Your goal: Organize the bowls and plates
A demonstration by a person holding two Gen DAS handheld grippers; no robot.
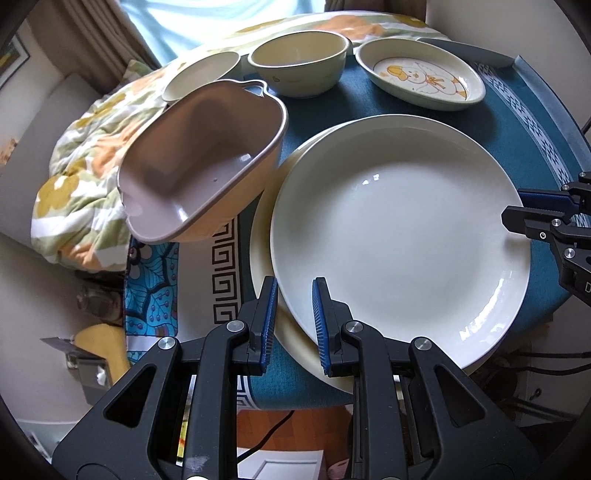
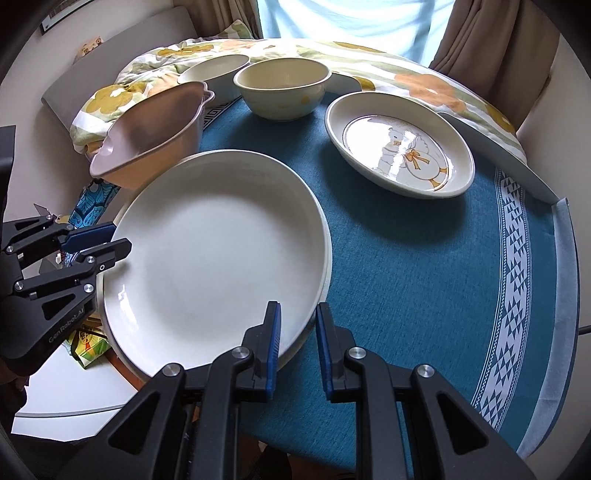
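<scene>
The large white plate (image 1: 399, 236) is sitting on top of a second, cream-coloured plate (image 1: 266, 258) at the near edge of the round table, and both grippers are clamping its rim from opposite sides. The left gripper (image 1: 294, 317) is pinching the near-left rim between its blue pads; the right gripper (image 2: 298, 343) is pinching the rim at the plate's other side, one pad inside the plate and one outside. The step in hand appears to be the stacking of the plates: the white plate is either just being set on the cream one or about to be lifted off it, and I cannot tell which. If it is being placed, the next move is calling for both grips to loosen together so that the plate is not dragged sideways; the stack is already overhanging the table's edge a little, so it wants centring.

Just behind the stack, a pinkish-brown handled dish (image 1: 199, 162) is tilting, with one side propped up. Further back, a cream bowl (image 1: 299, 66) and a shallow white bowl (image 1: 201, 75) are standing side by side, and an oval dish with a duck picture (image 1: 421, 79) is lying apart to the right.

The teal tablecloth (image 2: 424, 258) with its white patterned border is covering the table. A floral quilt (image 2: 369, 62) is bunching along the far side, beneath a bright curtained window (image 2: 351, 22).
</scene>
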